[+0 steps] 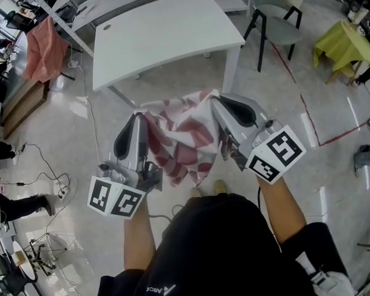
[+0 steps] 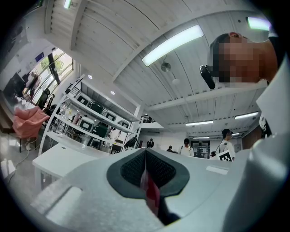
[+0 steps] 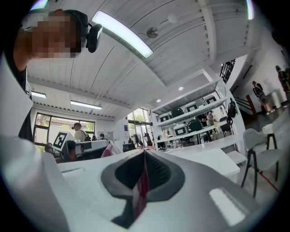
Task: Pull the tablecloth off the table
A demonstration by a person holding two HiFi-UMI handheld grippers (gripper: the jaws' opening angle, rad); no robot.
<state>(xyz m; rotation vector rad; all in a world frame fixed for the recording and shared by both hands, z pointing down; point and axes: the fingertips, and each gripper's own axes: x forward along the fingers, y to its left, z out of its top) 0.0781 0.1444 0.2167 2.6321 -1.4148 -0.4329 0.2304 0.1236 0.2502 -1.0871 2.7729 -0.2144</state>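
- Above the pale floor [image 1: 333, 184], near the front edge of a white table [image 1: 160, 36], a red-and-white checked tablecloth [image 1: 182, 138] is held bunched in the air, off the tabletop.
- The left gripper [image 1: 139, 117] is seen at the cloth's left side. In the left gripper view its jaws are pressed together, with a thin fold of the tablecloth [image 2: 150, 192] pinched between the dark pads [image 2: 129, 170].
- The right gripper [image 1: 216, 102] is seen at the cloth's upper right. Its jaws are likewise clamped on the tablecloth [image 3: 140, 192], shown as a red-and-white strip between the pads [image 3: 158, 174].
- The two grippers are held near each other, and the cloth hangs crumpled between them.
- Beyond the table, a grey chair [image 1: 275, 24] and a small stand draped in yellow-green fabric [image 1: 341, 42] are seen.
- A pink cloth [image 1: 44, 51] is draped at the far left.
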